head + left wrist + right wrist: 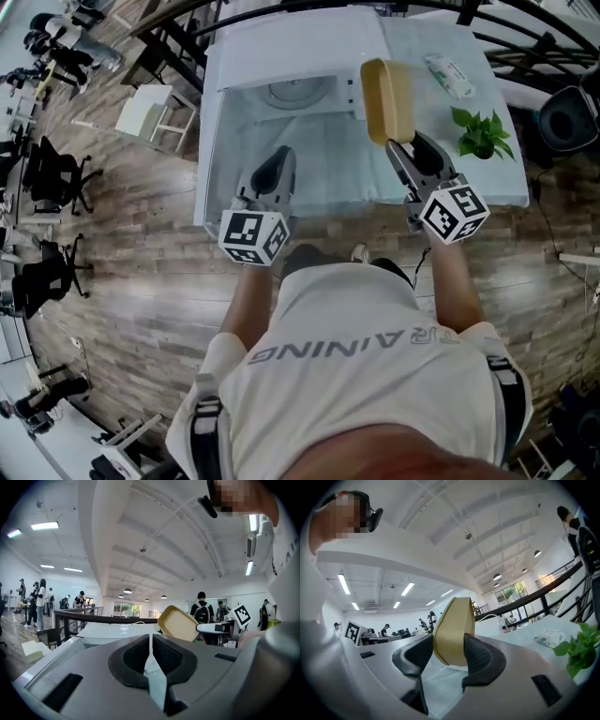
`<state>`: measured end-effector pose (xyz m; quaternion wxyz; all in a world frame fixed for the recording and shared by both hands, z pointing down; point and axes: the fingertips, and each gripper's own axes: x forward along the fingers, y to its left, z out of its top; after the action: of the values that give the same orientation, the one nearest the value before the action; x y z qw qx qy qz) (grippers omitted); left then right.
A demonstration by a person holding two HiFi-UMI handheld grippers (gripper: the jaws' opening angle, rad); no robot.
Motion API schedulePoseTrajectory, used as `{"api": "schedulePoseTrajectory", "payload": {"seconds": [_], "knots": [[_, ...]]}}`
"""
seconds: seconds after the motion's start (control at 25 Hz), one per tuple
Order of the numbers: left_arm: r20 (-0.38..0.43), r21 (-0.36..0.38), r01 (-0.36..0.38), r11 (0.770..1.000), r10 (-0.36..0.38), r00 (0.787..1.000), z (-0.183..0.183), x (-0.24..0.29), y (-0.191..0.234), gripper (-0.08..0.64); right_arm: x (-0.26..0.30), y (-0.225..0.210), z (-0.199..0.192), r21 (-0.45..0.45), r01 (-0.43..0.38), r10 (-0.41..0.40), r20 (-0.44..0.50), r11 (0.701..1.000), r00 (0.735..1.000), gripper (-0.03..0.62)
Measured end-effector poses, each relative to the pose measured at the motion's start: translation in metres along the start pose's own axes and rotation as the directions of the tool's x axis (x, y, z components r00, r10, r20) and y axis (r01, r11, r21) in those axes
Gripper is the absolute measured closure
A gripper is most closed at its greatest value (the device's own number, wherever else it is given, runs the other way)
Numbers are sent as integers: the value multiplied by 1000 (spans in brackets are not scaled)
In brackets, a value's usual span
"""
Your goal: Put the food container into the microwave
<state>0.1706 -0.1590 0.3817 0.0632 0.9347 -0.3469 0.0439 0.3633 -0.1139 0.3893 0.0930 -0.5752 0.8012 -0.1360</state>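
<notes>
Holding the yellow food container (388, 98) on edge, the right gripper (398, 142) is clamped on its lower rim, just right of the microwave (291, 47) mouth. Left gripper (277, 161) sits before the microwave, jaws pressed together, nothing between. Judged: door open, container lifted; insertion and release remain.

Microwave (281, 42) mouth stands open; plant (481, 133) flanks right.

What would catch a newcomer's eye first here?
A tan oblong plastic food container stands on edge, clamped in the right gripper's fingers, just right of the open white microwave. The left gripper, fingers shut and empty, hovers before the microwave's mouth; a small green leafy plant sits far right.
</notes>
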Motion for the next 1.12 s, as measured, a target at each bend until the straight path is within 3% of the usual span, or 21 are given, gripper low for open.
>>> {"api": "schedulePoseTrajectory", "payload": {"seconds": [0.24, 0.52, 0.84, 1.12], "knots": [[-12, -54, -131, 990, 130, 991, -16, -24, 24, 514, 43, 29, -25, 15, -164, 165, -70, 986, 984, 371], [-13, -93, -190, 977, 190, 982, -21, -35, 48, 514, 78, 58, -66, 49, -269, 273, -203, 962, 940, 371], [-27, -113, -210, 971, 209, 978, -31, -32, 65, 514, 123, 69, -128, 132, -303, 330, -327, 944, 885, 371], [-45, -123, -218, 968, 214, 976, -36, -25, 79, 514, 154, 66, -162, 172, -293, 338, -385, 940, 859, 371]]}}
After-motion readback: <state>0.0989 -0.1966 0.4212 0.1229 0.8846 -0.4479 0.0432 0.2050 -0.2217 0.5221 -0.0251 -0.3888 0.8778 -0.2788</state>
